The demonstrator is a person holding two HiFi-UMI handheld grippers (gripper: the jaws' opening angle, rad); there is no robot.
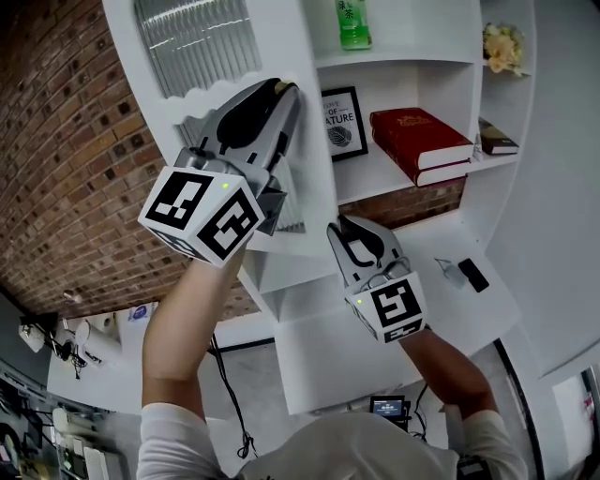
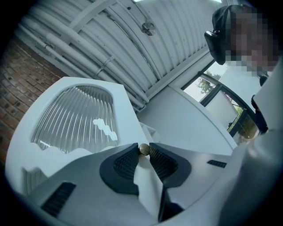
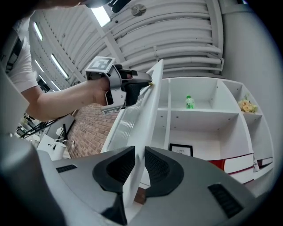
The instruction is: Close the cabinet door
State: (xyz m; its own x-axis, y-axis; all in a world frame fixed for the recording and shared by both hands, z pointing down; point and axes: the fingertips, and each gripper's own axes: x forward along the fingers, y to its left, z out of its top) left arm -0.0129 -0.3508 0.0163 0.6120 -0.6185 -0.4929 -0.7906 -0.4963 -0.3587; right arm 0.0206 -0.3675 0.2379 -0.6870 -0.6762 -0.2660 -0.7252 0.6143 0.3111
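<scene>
The white cabinet door (image 1: pixel 202 42) with ribbed glass stands swung out from the shelf unit (image 1: pixel 412 61). My left gripper (image 1: pixel 286 89) is raised at the door's free edge and is shut on its small brass knob (image 2: pixel 144 149). In the right gripper view the left gripper (image 3: pixel 146 81) shows at the top of the door (image 3: pixel 141 114). Lower down, my right gripper (image 1: pixel 349 228) sits at the door's bottom corner. There the door's edge fills the narrow gap between the right gripper's (image 3: pixel 139 154) pads.
Open shelves hold a green bottle (image 1: pixel 353 23), a framed print (image 1: pixel 344 122), a red book (image 1: pixel 417 141), a dark book (image 1: pixel 497 141) and flowers (image 1: pixel 503 47). A phone (image 1: pixel 472 275) lies on the white counter. A brick wall (image 1: pixel 66 169) is behind the door.
</scene>
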